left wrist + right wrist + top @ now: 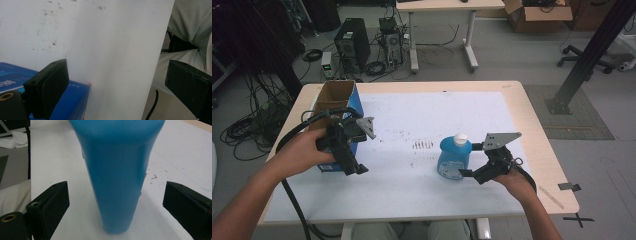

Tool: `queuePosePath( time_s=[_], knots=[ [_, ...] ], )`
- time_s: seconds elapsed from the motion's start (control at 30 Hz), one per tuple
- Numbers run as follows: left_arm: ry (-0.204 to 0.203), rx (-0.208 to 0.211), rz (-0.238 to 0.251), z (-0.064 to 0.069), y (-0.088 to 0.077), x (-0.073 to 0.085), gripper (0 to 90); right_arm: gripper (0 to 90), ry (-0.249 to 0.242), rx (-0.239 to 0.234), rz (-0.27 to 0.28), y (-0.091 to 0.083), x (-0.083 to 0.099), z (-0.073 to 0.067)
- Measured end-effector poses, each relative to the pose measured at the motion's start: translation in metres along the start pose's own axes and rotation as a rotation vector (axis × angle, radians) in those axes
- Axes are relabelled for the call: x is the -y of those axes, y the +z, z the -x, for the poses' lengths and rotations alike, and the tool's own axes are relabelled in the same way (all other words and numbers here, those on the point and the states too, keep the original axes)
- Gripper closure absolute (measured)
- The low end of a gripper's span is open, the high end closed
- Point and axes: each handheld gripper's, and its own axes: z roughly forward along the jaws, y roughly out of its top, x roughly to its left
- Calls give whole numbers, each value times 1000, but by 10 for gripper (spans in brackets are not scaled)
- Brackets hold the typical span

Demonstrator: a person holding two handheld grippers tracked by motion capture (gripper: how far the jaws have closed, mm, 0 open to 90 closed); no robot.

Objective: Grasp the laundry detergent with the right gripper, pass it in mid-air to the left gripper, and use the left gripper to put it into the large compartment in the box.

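A blue bottle (452, 159) with a white cap stands upright on the white sheet (412, 120), right of the table's middle. My right gripper (468, 160) comes at it from the right, open, one jaw on each side of the body. In the right gripper view the bottle (117, 170) stands between the jaws of the right gripper (116, 205) with a gap on both sides. My left gripper (349, 160) hovers open at the near corner of an open blue cardboard box (337, 100). In the left gripper view its jaws (120, 82) hold nothing, and one overlaps the box corner (75, 100).
The table's front edge and the person's lap (190, 30) lie close beyond the left jaws. Black tape (569, 186) marks the table's right corner. On the floor behind are a computer tower (352, 42), cables, a second table (442, 30) and a slanted black beam (592, 50).
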Motion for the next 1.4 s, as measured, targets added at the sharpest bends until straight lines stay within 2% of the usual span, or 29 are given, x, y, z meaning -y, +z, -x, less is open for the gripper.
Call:
queuePosePath(
  time_s=[0.7,1.4],
  knots=[
    [-6,2,-2,0,0,1,58,78,15,4,39,24,1,0],
    [-7,1,1,0,0,2,59,239,-4,-5,52,26,0,0]
  ],
)
